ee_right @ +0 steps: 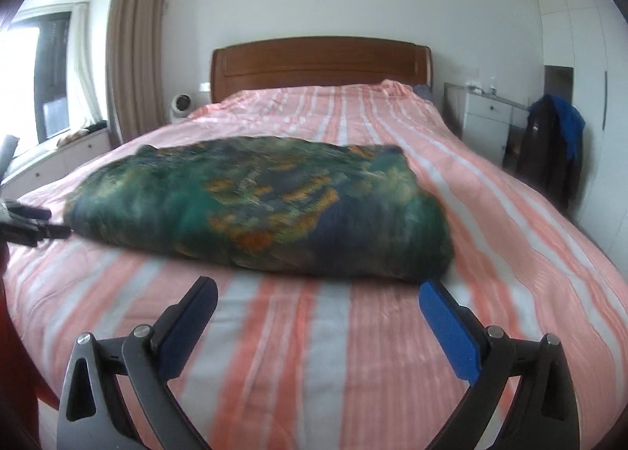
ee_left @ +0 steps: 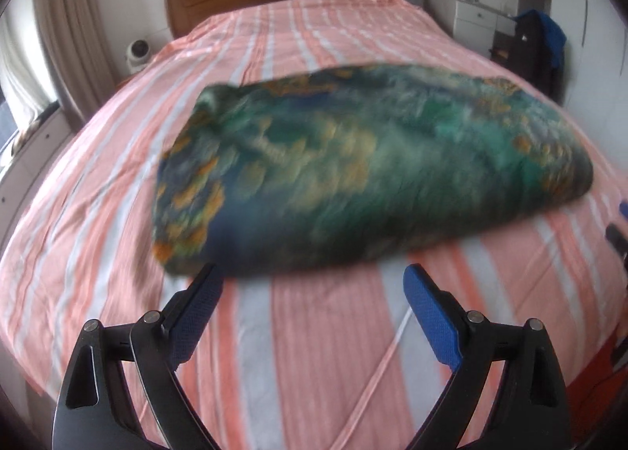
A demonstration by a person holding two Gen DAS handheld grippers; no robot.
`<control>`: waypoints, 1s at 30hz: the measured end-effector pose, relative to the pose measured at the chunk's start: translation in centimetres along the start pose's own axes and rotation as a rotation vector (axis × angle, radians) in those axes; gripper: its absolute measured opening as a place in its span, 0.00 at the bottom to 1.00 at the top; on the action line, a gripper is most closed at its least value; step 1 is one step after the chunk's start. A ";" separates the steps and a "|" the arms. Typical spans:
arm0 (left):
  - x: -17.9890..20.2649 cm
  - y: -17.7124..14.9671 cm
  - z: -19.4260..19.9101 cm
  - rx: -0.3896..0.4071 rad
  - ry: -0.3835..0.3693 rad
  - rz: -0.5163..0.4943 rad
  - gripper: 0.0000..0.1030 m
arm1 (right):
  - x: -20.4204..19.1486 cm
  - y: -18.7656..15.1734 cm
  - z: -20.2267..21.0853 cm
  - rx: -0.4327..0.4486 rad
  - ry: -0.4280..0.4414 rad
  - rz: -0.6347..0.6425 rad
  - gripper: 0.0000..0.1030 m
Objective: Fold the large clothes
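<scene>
Left wrist view: left hand-held gripper [ee_left: 312, 277], black frame with blue pads [ee_left: 429, 316], jaws spread wide, nothing between them, poised over the bed [ee_left: 314, 352]. Item: one folded garment [ee_left: 365, 171], printed in green, blue and orange, blurred; lies flat on the striped pink-and-white bed cover, its near edge just beyond the fingertips, not touched by them. Right margin of this view: a blue-and-black sliver, probably the other gripper, too cut off to say.

Right wrist view: right hand-held gripper [ee_right: 318, 291], same make, jaws likewise wide apart and empty; its right pad [ee_right: 451, 332] sits close to the garment's near right corner. Black tips of the left gripper show at the left edge of this view, beside the garment's left end.

Surroundings: wooden headboard [ee_right: 320, 61] at the far end of the bed; beige curtain [ee_right: 133, 50] and window left; white drawer unit [ee_right: 486, 120] and dark clothing on a stand [ee_right: 549, 144] right.
</scene>
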State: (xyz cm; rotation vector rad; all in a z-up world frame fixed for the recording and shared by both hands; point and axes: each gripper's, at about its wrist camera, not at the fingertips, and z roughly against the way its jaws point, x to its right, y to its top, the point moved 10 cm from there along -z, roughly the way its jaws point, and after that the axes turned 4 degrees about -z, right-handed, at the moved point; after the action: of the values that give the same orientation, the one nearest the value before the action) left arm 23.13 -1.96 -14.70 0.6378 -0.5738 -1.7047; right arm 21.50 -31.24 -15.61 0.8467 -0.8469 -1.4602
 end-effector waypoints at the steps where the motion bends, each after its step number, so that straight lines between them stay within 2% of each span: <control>1: 0.2 1.5 0.0 0.012 -0.005 0.009 0.93 | 0.5 0.0 -0.2 -0.002 -0.002 -0.022 0.98; 4: 1.0 7.3 -1.1 0.044 -0.016 0.021 0.95 | 1.8 -0.4 -0.7 -0.019 0.010 -0.096 0.98; 6: 2.2 11.0 -2.5 0.042 -0.008 -0.009 0.95 | 2.0 -0.8 -1.1 -0.034 0.016 -0.120 0.98; 9: 4.7 14.1 -5.0 0.031 0.019 -0.095 0.96 | 2.2 -1.4 -1.6 -0.056 0.019 -0.119 0.98; 11: 6.1 14.0 -6.8 0.003 0.062 -0.158 0.96 | 2.5 -1.6 -1.7 -0.060 0.027 -0.130 0.98; 14: 7.9 10.6 -9.9 -0.087 0.143 -0.265 0.95 | 3.2 -1.7 -1.5 -0.059 0.043 -0.166 0.98; 15: 8.2 9.0 -9.8 -0.076 0.170 -0.282 0.95 | 3.5 -1.6 -1.4 -0.057 0.045 -0.177 0.98; 17: 9.0 7.0 -8.5 -0.035 0.170 -0.302 0.95 | 4.3 -1.5 -1.2 -0.049 0.048 -0.206 0.98; 20: 10.8 3.0 -5.6 -0.025 0.098 -0.386 0.96 | 5.6 -1.5 -1.1 -0.047 0.055 -0.266 0.98; 22: 12.2 -0.1 -4.3 -0.075 0.015 -0.440 0.97 | 6.4 -1.4 -1.2 -0.045 0.053 -0.305 0.98; 25: 13.2 -3.6 -2.5 -0.096 -0.029 -0.477 0.97 | 7.6 -1.4 -1.3 -0.041 0.047 -0.362 0.98; 30: 13.7 -5.3 -1.3 -0.102 -0.100 -0.354 0.97 | 8.3 -1.9 -1.5 -0.058 0.038 -0.406 0.98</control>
State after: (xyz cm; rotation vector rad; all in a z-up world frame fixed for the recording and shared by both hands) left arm 17.75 -14.28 -20.80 0.6093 -0.4589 -2.0929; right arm 21.58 -39.48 -18.23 1.0410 -0.6217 -1.8050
